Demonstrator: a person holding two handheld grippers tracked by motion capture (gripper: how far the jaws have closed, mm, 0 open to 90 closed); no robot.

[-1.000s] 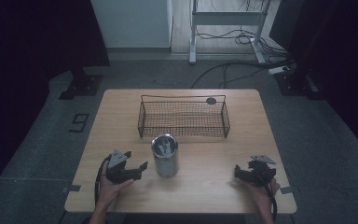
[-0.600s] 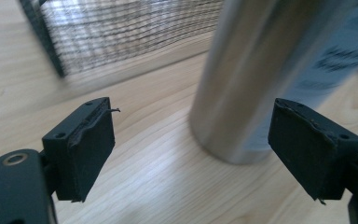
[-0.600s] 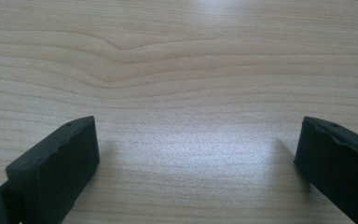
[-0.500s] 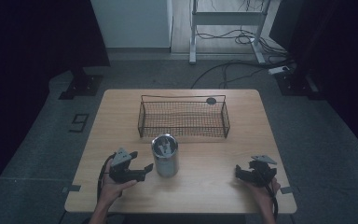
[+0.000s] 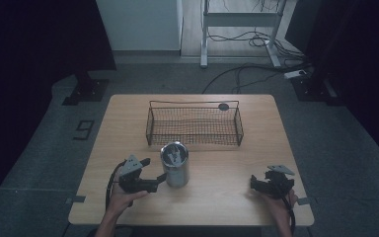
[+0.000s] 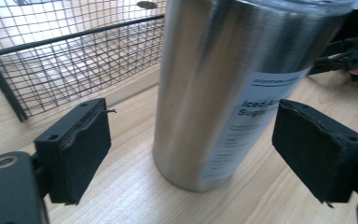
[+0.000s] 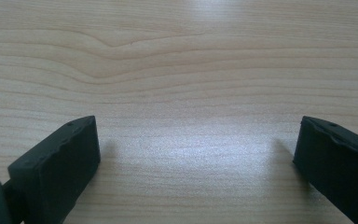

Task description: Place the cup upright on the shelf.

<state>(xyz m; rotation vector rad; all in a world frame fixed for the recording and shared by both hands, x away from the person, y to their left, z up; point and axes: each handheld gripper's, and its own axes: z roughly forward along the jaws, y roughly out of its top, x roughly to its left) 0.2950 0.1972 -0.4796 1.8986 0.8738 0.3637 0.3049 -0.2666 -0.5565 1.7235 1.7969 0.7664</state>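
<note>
Black padded fingers point(image 6: 77, 144) of the left gripper point(image 5: 154, 181) stand wide apart on either side of a tall brushed stainless-steel tumbler point(image 6: 233, 84), clasping nothing; the cylinder rises just ahead of the pads, between them but touching neither. Beyond the left-hand pad lies a black wire-mesh basket point(image 6: 70, 60) on the pale wooden table point(image 5: 217, 197), a small dark round object point(image 5: 223, 106) resting by its far rim. Across the table the right gripper point(image 7: 191, 163) hangs low over bare wood grain, its jaws likewise spread wide and empty.

Judging by its smooth, shiny wall, the tumbler is rigid and likely slippery, so the pads would want a square hold on the mid-body, where the wall is straight and the white paper label point(image 6: 256, 116) may lend some friction. Its weight depends on what it holds; from above, something pale shows under what may be a clear lid point(image 5: 173, 153), though that view is too dim to be sure. A tall, narrow vessel of this kind could tip if nudged near the top.

Printed on the label, partly cut off by the curve, are the words "Iced A…" and "Sugar…"; the smaller lines beneath are too fine to read.
</note>
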